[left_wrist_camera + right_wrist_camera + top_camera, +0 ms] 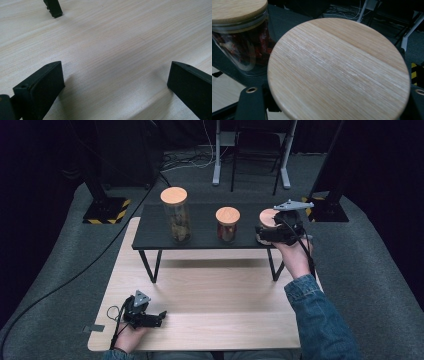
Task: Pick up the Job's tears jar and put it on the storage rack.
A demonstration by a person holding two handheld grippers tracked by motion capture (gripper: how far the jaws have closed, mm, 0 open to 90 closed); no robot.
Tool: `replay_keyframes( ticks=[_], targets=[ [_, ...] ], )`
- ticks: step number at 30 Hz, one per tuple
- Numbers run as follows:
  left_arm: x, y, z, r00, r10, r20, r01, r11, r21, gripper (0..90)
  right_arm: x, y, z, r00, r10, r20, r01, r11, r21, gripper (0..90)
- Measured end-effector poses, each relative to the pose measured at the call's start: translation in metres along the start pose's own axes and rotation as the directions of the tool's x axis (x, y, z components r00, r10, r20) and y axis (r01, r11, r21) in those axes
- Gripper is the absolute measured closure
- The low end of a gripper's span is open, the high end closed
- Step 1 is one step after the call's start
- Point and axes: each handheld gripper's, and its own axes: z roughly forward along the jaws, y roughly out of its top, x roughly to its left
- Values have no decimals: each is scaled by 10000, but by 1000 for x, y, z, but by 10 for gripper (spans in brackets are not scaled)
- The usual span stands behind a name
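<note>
Tall wooden-lidded jar (175, 216) at the left of the black shelf (200, 242); middle jar (227, 224) beside it; light wooden table (200, 305) beneath.

Three jars are placed in a row on the raised shelf (200, 242) behind the table (210, 295): the tall jar (176, 215) left, the middle jar (227, 224) centre, the short jar (266, 222) right.

You had nothing to read here: no text, label, brand or number showed on any jar, lid, gripper or table surface.
</note>
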Motion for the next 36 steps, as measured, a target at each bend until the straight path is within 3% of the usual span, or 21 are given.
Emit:
replay_keyframes(
  ticks=[23,36],
  targets=[
    [0,0,0,10000,-3,9,3,10000,-12,5,-7,1,11,9997,237,53,-238,9994,265,250],
    [0,1,1,10000,-24,1,24,10000,-23,5,-11,-2,14,9990,391,-224,-385,9989,253,246]
  ],
)
